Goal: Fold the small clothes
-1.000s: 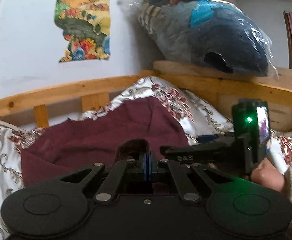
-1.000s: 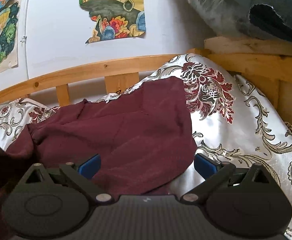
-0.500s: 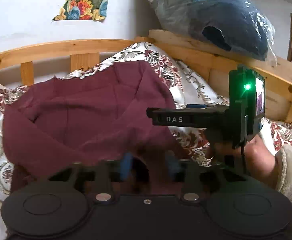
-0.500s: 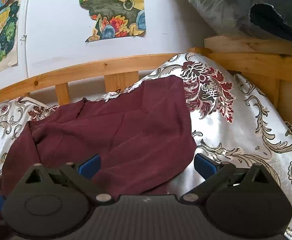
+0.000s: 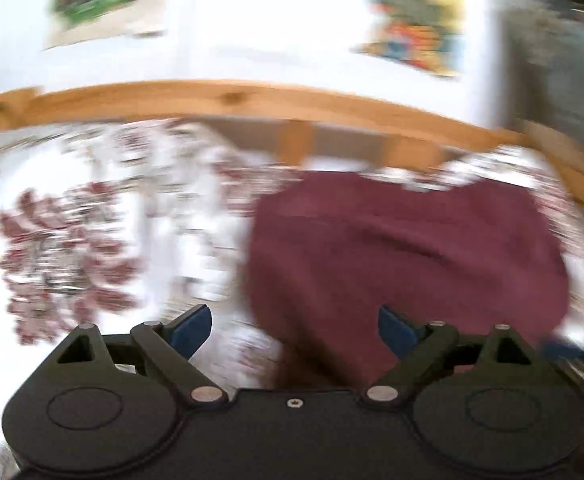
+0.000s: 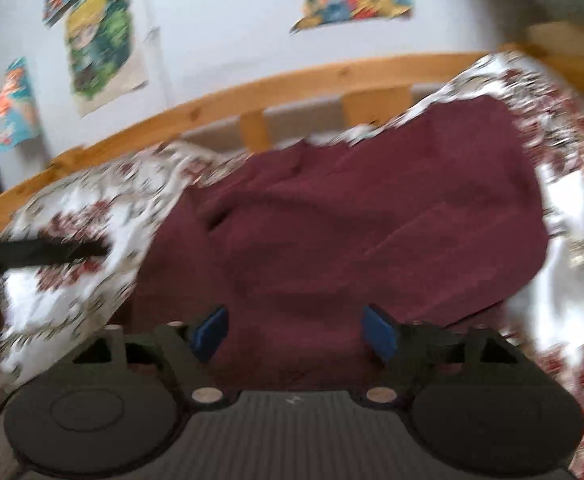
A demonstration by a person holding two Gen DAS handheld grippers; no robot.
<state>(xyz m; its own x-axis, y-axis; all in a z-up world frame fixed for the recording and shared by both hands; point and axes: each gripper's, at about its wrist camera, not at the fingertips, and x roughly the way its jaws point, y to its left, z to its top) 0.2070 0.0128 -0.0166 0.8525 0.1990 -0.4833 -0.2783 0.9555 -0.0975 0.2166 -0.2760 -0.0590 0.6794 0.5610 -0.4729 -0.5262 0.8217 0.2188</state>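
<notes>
**A:** ok so where's the garment sitting right now?

**B:** the maroon garment point(image 6: 352, 232) is spread on the floral bedspread point(image 6: 71, 232), up against the wooden bed rail point(image 6: 292, 80). In the right wrist view its long axis runs diagonally, near-left corner up to a far-right end that climbs a hump in the bedding. It looks like one layer is doubled over another, with a crease line across the right half. Can't tell which end is collar or hem, too blurry.

**A:** and relative to the tongs?

**B:** right gripper point(image 6: 296, 332) is right over the near edge of the cloth. The blue pads point(image 6: 209, 334) stand apart with fabric lying between and below them, but they aren't pinching it. Its jaws have just been closing in, partway.

**A:** left one?

**B:** left gripper point(image 5: 292, 330) sits at the garment's left edge. In that view the maroon garment point(image 5: 408, 256) fills the right half, and the bedspread point(image 5: 71, 248) shows under the left pad point(image 5: 191, 326). Its jaws have just been opening and stand wide, with the cloth's edge in the gap and nothing clamped. That view is heavily smeared.

**A:** anything else around?

**B:** colourful posters point(image 6: 103, 44) on the white wall behind the rail, plus a dark bar point(image 6: 39, 252) poking in from the left edge of the right view; can't say for sure what it is.
</notes>
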